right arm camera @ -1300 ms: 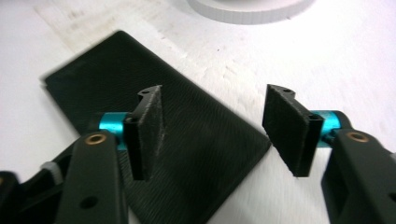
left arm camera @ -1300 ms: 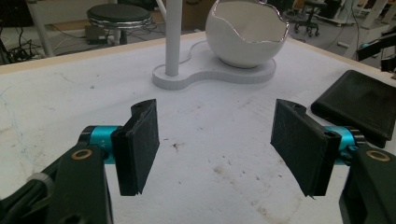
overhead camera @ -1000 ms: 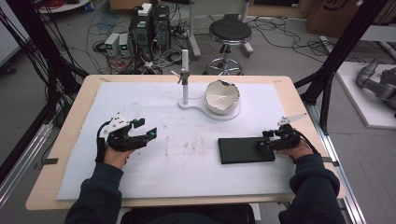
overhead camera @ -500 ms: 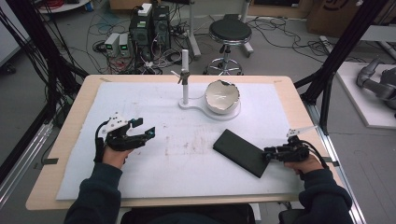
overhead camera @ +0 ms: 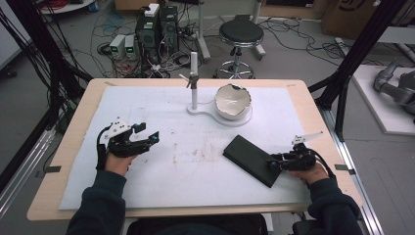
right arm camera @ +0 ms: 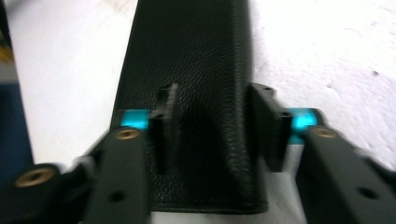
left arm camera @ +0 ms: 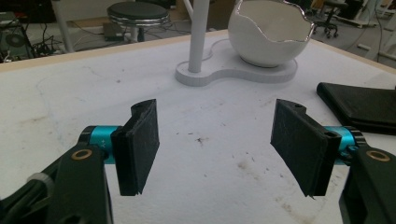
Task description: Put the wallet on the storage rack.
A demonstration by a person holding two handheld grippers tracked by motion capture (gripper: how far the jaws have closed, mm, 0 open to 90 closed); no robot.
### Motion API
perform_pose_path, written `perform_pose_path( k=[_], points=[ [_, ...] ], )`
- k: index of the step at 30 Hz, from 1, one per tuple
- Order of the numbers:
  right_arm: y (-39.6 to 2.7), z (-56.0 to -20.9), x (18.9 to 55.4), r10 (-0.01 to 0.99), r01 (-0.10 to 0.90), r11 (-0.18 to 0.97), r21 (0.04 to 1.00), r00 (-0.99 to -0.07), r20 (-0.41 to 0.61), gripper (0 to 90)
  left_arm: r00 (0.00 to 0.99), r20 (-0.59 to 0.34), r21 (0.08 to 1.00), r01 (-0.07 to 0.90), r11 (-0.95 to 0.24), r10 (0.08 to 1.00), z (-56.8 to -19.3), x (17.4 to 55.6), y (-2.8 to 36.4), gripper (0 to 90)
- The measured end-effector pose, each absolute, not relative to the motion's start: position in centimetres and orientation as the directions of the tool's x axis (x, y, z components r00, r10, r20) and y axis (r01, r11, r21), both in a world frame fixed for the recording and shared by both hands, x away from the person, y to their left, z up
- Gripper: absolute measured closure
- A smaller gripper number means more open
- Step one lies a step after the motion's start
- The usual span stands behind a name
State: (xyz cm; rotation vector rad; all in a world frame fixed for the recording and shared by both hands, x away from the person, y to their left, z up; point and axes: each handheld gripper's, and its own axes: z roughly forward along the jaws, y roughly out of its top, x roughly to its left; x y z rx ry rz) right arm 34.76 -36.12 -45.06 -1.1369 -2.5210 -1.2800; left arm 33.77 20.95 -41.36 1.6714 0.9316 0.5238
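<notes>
At lower right, the right gripper (overhead camera: 279,161) has its fingers around the black case's (overhead camera: 252,159) end, apparently mid-repositioning; next calls for a steady hold. The left gripper (overhead camera: 147,139) has its fingers spread, empty.

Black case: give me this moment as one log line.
black case: flat on mat, angled | right gripper: at its near end, grip unclear | left gripper: open, empty

**Table and what lies on it**

I log a light wooden table (overhead camera: 313,112) covered by a white, stained mat (overhead camera: 161,112). On the mat: a white flat base (overhead camera: 215,113) at the far middle, carrying an upright post (overhead camera: 194,78) and a white broken-edged bowl (overhead camera: 234,100); a black leather-grained case (overhead camera: 249,159), lying flat and askew, near right.
</notes>
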Motion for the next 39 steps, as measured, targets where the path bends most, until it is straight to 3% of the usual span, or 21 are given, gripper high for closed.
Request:
perform_pose_path(
  k=[1,2,5,9,12,16,17,20,28,39],
  points=[
    [-36.1,-45.1,34.8,0.576,0.655,0.370,0.658,-0.718,0.391,64.2,0.593,-0.118,0.945,0.313,-0.092,0.796,-41.4,33.8,20.9,32.1],
    [-36.3,-44.9,34.7,0.588,0.663,0.349,0.663,-0.706,0.396,71.8,0.593,-0.119,0.945,0.314,-0.093,0.797,-41.4,33.8,21.1,32.2],
    [-36.3,-44.6,34.5,0.588,0.648,0.336,0.684,-0.711,0.385,78.1,0.582,-0.123,0.945,0.317,-0.085,0.804,-41.5,33.8,21.5,32.2],
    [-36.3,-43.9,34.3,0.590,0.610,0.322,0.724,-0.727,0.350,79.9,0.571,-0.127,0.946,0.316,-0.074,0.811,-41.4,33.8,21.9,32.2],
    [-36.3,-41.2,33.8,0.643,0.515,0.313,0.798,-0.733,0.221,81.2,0.565,-0.132,0.946,0.316,-0.066,0.815,-41.4,33.8,22.2,32.2],
    [-36.2,-39.1,33.3,0.693,0.442,0.352,0.825,-0.716,0.088,81.3,0.561,-0.132,0.947,0.316,-0.063,0.817,-41.4,33.7,22.4,32.2],
    [-36.0,-38.3,32.9,0.711,0.401,0.394,0.827,-0.703,0.002,81.3,0.559,-0.134,0.947,0.317,-0.061,0.818,-41.4,33.7,22.5,32.2],
    [-35.6,-38.1,32.7,0.702,0.385,0.417,0.823,-0.711,-0.023,81.1,0.559,-0.133,0.947,0.316,-0.062,0.819,-41.4,33.7,22.6,32.2],
    [-34.2,-38.8,32.4,0.645,0.338,0.434,0.835,-0.764,-0.026,72.2,0.560,-0.133,0.947,0.316,-0.063,0.818,-41.4,33.7,22.5,32.2],
    [-33.3,-39.9,33.0,0.648,0.379,0.452,0.807,-0.762,-0.005,58.8,0.563,-0.133,0.947,0.316,-0.063,0.816,-41.4,33.7,22.5,32.2]
  ],
)
